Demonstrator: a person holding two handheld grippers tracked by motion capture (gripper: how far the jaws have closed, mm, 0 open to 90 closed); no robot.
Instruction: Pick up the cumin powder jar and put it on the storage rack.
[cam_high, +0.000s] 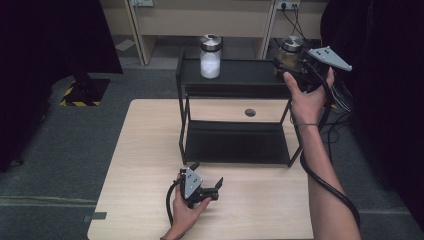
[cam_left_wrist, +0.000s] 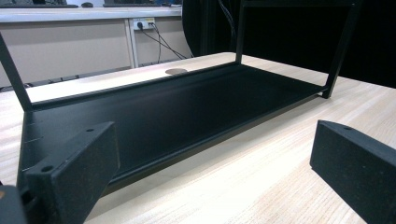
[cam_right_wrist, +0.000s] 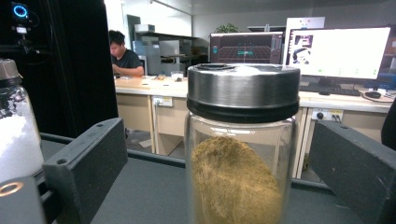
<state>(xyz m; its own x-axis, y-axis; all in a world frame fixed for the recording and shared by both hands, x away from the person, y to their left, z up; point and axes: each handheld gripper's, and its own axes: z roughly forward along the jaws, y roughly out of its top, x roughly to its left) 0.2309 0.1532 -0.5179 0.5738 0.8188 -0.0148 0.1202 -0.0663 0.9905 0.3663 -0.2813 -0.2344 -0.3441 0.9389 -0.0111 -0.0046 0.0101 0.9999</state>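
A black two-tier rack (cam_high: 245, 76) stands at the back of the wooden table (cam_high: 145, 145). A jar of brown powder (cam_high: 291, 51) with a metal lid stands at the right end of its top shelf. My right gripper (cam_high: 286, 67) is level with it, open, one jaw on each side and a gap at both. The brown jar (cam_right_wrist: 243, 158) sits between the jaws of the right gripper (cam_right_wrist: 215, 140). A jar of white powder (cam_high: 210, 56) stands left of middle on the same shelf. My left gripper (cam_high: 207, 173) rests open and holds nothing, on the table in front of the lower shelf (cam_left_wrist: 177, 107).
The white jar (cam_right_wrist: 16, 135) is close beside the left jaw in the right gripper view. A round hole (cam_high: 250, 112) lies in the table behind the rack. Desks, monitors (cam_right_wrist: 336, 51) and a seated person (cam_right_wrist: 123, 53) are far behind. Grey floor surrounds the table.
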